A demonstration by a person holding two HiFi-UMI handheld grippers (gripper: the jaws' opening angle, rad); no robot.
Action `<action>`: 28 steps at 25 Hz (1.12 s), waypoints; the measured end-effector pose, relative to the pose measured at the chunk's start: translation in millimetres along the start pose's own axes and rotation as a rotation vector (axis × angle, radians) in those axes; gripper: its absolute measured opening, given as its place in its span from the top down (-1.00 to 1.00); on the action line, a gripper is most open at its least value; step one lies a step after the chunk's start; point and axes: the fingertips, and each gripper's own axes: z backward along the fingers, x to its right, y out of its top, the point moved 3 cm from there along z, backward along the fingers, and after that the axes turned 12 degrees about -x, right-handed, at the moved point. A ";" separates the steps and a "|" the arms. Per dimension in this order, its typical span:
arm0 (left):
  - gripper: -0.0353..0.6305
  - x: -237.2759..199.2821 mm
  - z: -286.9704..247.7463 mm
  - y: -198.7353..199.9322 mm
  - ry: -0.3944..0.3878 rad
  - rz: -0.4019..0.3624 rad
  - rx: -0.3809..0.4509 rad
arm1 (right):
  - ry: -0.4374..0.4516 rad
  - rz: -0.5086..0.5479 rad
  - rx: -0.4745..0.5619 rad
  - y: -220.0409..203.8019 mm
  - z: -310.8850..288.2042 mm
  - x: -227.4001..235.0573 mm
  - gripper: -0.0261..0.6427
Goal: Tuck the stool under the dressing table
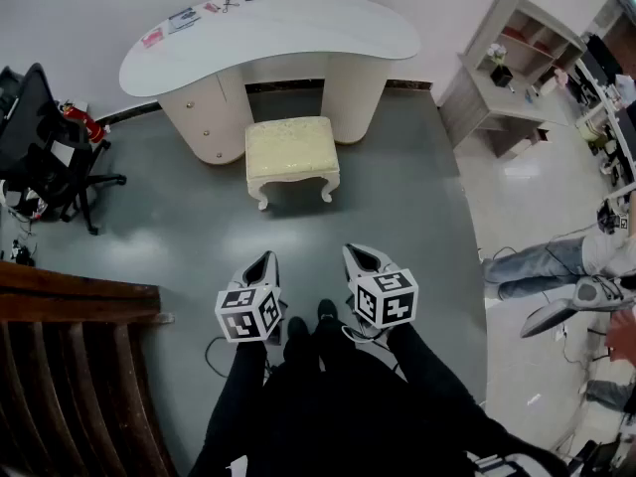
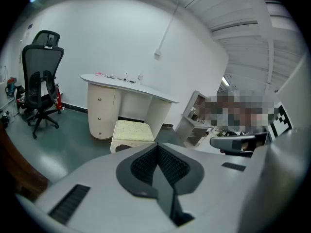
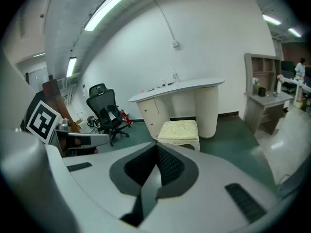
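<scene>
Left hand-held gripper (image 1: 264,259) and right hand-held gripper (image 1: 358,253): pale grey shells, black ribbed pads (image 2: 167,165), black-and-white marker cubes (image 1: 248,313). Person's wearing black trousers (image 1: 328,405) and black shoes (image 1: 297,328).

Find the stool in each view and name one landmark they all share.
Head view: the stool is at upper centre, in front of the dressing table gap.
Left gripper view: the stool is left of centre, a little below mid height.
Right gripper view: the stool is right of centre, a little below mid height.
Shared landmark: the white dressing table, right behind the stool in all three.
</scene>
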 end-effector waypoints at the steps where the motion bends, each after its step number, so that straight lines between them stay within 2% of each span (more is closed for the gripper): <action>1: 0.87 0.7 -1.1 0.3 0.001 -0.002 -0.003 | 0.001 -0.002 -0.001 -0.2 -0.3 0.5 0.91; 13: 0.87 4.5 -14.7 6.8 0.021 0.011 -0.005 | -0.003 -0.001 -0.010 6.4 -5.8 20.2 0.91; 20: 0.87 -1.3 -27.2 17.8 0.073 0.002 -0.023 | -0.036 0.018 -0.054 9.8 -20.1 40.6 0.91; 28: 0.87 -16.5 -38.2 22.5 0.137 0.052 -0.021 | -0.075 -0.069 -0.087 4.9 -20.5 82.7 0.91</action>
